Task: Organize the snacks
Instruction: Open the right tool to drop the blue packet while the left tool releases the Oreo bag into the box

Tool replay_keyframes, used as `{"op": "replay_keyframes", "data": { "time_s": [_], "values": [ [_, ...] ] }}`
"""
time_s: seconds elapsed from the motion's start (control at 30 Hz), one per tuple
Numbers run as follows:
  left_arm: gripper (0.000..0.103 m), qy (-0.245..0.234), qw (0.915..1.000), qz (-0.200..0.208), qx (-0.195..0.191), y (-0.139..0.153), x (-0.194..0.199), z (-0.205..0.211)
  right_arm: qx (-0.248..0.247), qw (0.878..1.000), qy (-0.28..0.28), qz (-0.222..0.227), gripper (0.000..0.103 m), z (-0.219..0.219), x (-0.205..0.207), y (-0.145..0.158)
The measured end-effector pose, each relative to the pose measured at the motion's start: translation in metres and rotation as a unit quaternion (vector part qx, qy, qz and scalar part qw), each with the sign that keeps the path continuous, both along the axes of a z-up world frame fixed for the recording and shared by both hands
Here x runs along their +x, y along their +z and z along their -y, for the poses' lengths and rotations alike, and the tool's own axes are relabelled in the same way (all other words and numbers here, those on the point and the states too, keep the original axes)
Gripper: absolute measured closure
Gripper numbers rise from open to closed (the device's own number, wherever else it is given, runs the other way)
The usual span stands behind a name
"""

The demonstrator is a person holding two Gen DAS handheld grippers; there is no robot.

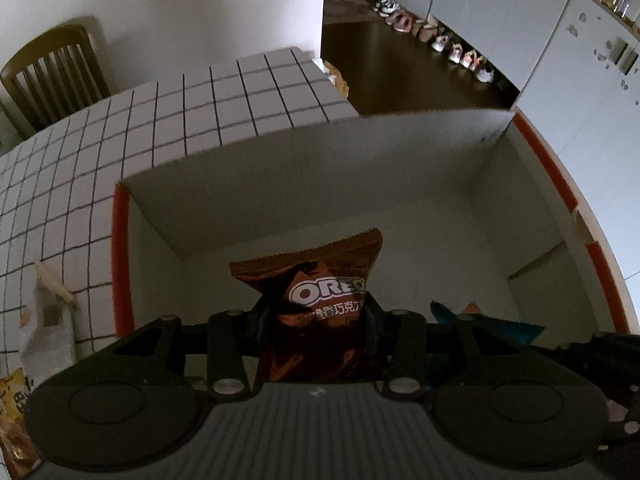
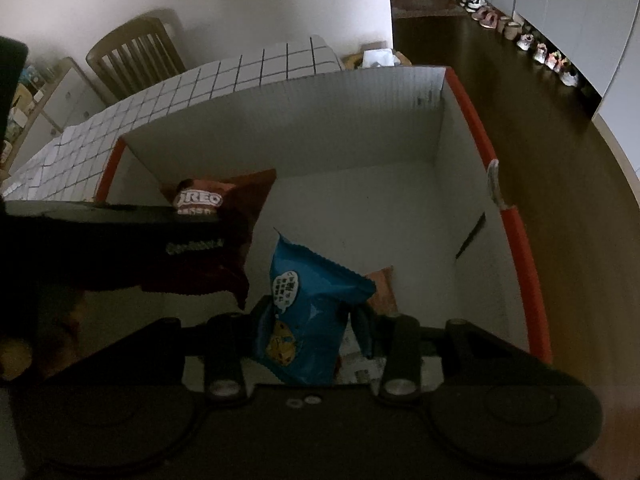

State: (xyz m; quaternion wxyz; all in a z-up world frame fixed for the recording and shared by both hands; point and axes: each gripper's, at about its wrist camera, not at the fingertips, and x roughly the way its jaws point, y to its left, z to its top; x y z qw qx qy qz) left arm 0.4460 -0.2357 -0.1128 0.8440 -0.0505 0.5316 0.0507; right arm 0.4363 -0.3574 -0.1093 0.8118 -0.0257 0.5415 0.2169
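My left gripper [image 1: 316, 320] is shut on a brown Oreo packet [image 1: 320, 300] and holds it above the open white cardboard box [image 1: 304, 168] with orange-edged flaps. My right gripper [image 2: 312, 320] is shut on a blue cookie packet [image 2: 308, 312], also over the box. In the right wrist view the left gripper [image 2: 120, 236] with the Oreo packet [image 2: 208, 200] sits to the left. An orange packet [image 2: 382, 288] lies on the box floor behind the blue one. The blue packet's edge [image 1: 500, 326] shows at the right of the left wrist view.
The box stands on a table with a white grid-pattern cloth [image 1: 120, 140]. More snack packets [image 1: 16, 412] lie at the table's left. A wooden chair [image 1: 52, 72] stands behind the table. Shoes [image 1: 452, 48] line the dark floor by white cabinets.
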Motion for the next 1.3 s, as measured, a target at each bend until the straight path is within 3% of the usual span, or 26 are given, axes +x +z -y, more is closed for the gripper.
{"op": "replay_keyframes", "data": {
  "time_s": [0.47,0.57,1.23,1.3],
  "values": [
    [0.056,0.005,0.9999,-0.016,-0.005,-0.008,-0.007,0.0,-0.002,1.0,-0.01,-0.007,0.062,0.005,-0.002,-0.001],
    [0.044,0.006,1.0,-0.002,-0.003,-0.001,-0.012,-0.001,0.002,1.0,-0.012,-0.004,0.062,0.007,-0.004,0.003],
    [0.041,0.005,0.9979,0.064,-0.003,0.059,-0.056,-0.008,0.027,0.999,-0.005,0.043,0.043,0.025,-0.028,0.05],
    [0.037,0.004,0.9973,0.073,-0.002,0.065,-0.061,-0.01,0.03,0.998,-0.003,0.048,0.041,0.025,-0.031,0.054]
  ]
}}
